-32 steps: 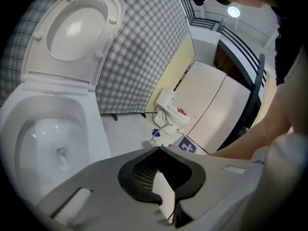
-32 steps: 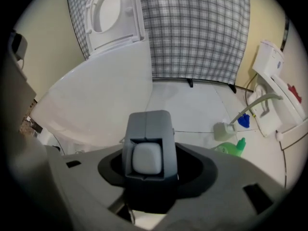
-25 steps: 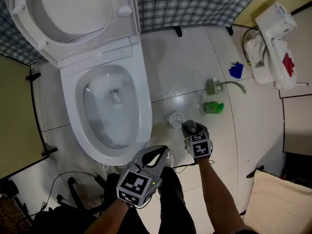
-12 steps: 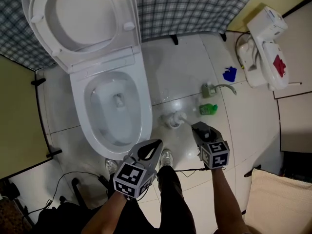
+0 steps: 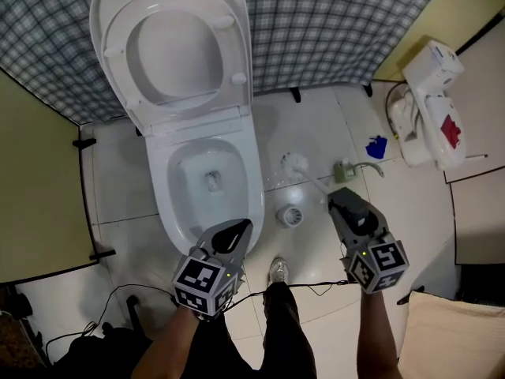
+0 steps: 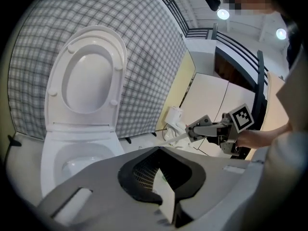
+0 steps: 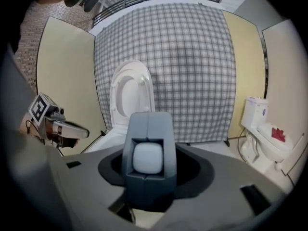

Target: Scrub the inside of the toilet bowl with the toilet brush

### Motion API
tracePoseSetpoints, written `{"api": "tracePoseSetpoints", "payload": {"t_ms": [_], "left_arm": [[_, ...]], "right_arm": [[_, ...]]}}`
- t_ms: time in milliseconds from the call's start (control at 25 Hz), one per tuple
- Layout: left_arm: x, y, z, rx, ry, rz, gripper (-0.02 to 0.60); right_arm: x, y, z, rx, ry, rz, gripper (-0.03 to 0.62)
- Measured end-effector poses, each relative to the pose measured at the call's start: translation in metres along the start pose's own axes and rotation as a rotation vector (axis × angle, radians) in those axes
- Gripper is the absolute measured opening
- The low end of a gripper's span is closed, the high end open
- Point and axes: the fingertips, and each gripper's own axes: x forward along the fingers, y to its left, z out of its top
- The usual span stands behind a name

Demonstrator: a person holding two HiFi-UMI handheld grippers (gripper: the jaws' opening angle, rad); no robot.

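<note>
Nearest the person, the left tongs [image 5: 235,231] were pressed together on nothing and held low by the bowl's front rim, seemingly just kept out of the way. The right tongs [image 5: 341,200] clamped the handle end of the toilet brush [image 5: 294,164], angled down so that its white bristle head reached out over the floor [image 5: 316,125], clear of its holder [image 5: 289,215] (which stood empty just beside the bowl). Beyond, the toilet bowl [image 5: 254,196] lay open, its lid [image 5: 177,50] tipped up against the checked panel [image 5: 331,22], leaving the inside free to reach. With the brush outside the bowl, scrubbing looked not yet begun.
</note>
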Motion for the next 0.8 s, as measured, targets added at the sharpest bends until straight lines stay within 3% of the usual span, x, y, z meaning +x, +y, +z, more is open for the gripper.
{"api": "tracePoseSetpoints", "payload": {"t_ms": [320,520,800], "left_arm": [[-0.044,0.045,0.013,-0.014,-0.021,0.121,0.011],[-0.060,0.067,-0.002,-0.052,-0.011,0.172,0.011],[-0.072,0.099,-0.023,-0.091,0.012,0.212,0.011]], "right_arm": [[0.021,0.074,0.068,-0.025,-0.101,0.175,0.219],[0.055,0.121,0.049,-0.030,-0.037,0.272,0.219],[0.113,0.168,0.001,0.017,0.055,0.299,0.219]]}}
